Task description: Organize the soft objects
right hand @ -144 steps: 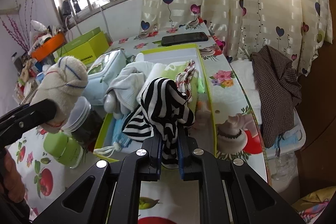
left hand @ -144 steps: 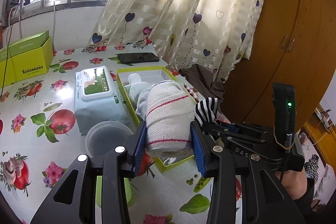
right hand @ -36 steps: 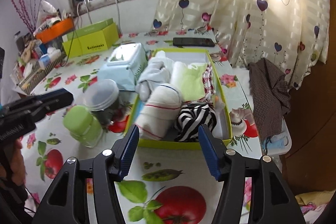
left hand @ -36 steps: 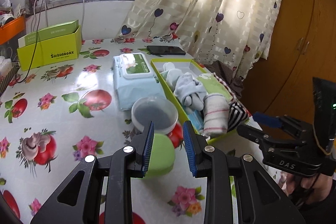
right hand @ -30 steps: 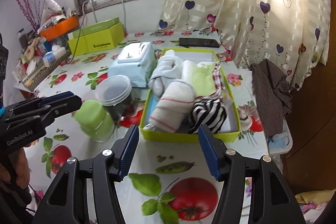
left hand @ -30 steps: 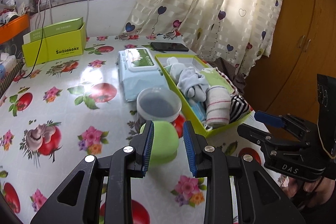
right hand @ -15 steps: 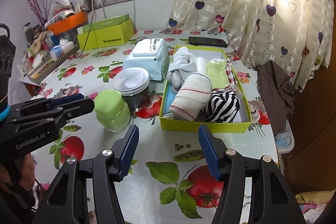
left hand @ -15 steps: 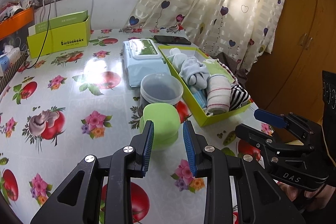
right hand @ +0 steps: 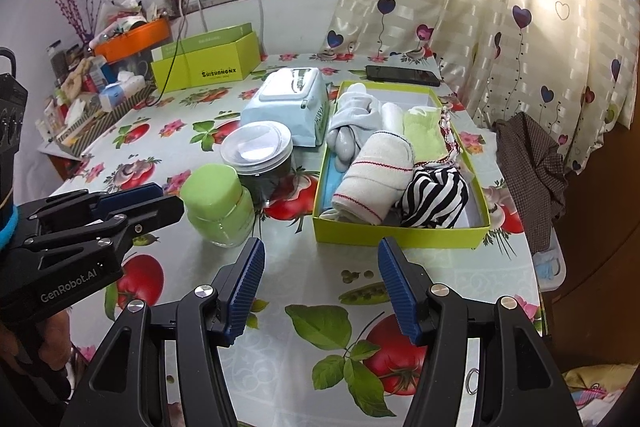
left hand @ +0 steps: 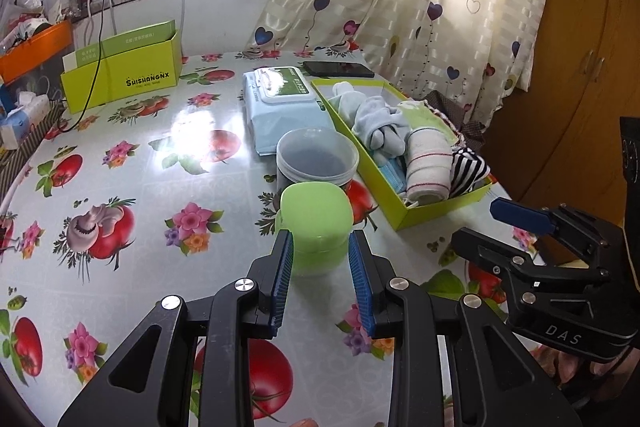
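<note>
A yellow-green box (left hand: 436,215) (right hand: 400,235) sits at the table's right side. It holds a rolled white towel with red stripes (left hand: 426,163) (right hand: 376,175), a black-and-white striped cloth (left hand: 468,169) (right hand: 436,199), pale blue socks (left hand: 376,123) (right hand: 352,123) and a green cloth (right hand: 424,135). My left gripper (left hand: 320,279) (right hand: 170,198) hovers just short of a green jar, narrowly open with nothing between its pads. My right gripper (right hand: 320,247) (left hand: 476,223) stands wide open in front of the box's near wall, holding nothing.
The green jar (left hand: 316,215) (right hand: 218,203) and a clear lidded jar (left hand: 318,155) stand left of the box. Behind them lie a wipes pack (left hand: 280,99), a black phone (left hand: 338,68) and a yellow-green carton (left hand: 120,79). A brown checked cloth (right hand: 528,155) hangs past the table's right edge.
The rolled towel and the striped cloth, once held in my left and right grippers, now lie in the box. Both grippers have drawn back from it, so more table shows.
</note>
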### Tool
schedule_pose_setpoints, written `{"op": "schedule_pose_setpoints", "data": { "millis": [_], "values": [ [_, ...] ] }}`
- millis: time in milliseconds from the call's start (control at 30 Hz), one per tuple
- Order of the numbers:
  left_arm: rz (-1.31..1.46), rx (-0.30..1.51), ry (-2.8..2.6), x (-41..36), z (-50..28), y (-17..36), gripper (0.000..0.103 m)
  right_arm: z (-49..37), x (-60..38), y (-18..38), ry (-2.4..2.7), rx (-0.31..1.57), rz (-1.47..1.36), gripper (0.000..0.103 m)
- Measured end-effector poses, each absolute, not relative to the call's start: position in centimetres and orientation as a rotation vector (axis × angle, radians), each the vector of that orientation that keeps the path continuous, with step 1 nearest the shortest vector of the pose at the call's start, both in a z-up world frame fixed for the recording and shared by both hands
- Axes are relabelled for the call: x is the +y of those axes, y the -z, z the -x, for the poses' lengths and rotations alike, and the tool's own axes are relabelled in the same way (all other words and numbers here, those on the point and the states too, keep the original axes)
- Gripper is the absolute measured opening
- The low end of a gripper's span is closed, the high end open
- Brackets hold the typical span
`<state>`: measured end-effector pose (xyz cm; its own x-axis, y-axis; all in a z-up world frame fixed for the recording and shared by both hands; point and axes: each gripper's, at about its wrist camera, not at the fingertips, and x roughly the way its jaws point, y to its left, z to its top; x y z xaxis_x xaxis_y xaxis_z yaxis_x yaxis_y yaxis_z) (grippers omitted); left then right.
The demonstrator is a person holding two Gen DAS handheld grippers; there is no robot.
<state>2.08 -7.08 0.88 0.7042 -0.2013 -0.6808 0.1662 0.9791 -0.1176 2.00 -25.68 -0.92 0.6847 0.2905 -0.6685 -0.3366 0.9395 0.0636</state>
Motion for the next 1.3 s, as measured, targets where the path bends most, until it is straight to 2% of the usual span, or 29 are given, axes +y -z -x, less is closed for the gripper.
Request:
{"op": "schedule_pose_setpoints", "data": {
  "millis": [1300],
  "values": [
    [0.036,0.791,0.234,-7.70,-2.40,-0.15,0.030,-2.43,-25.50,1.72,-0.355,0.754,0.068,0.059]
  ]
}}
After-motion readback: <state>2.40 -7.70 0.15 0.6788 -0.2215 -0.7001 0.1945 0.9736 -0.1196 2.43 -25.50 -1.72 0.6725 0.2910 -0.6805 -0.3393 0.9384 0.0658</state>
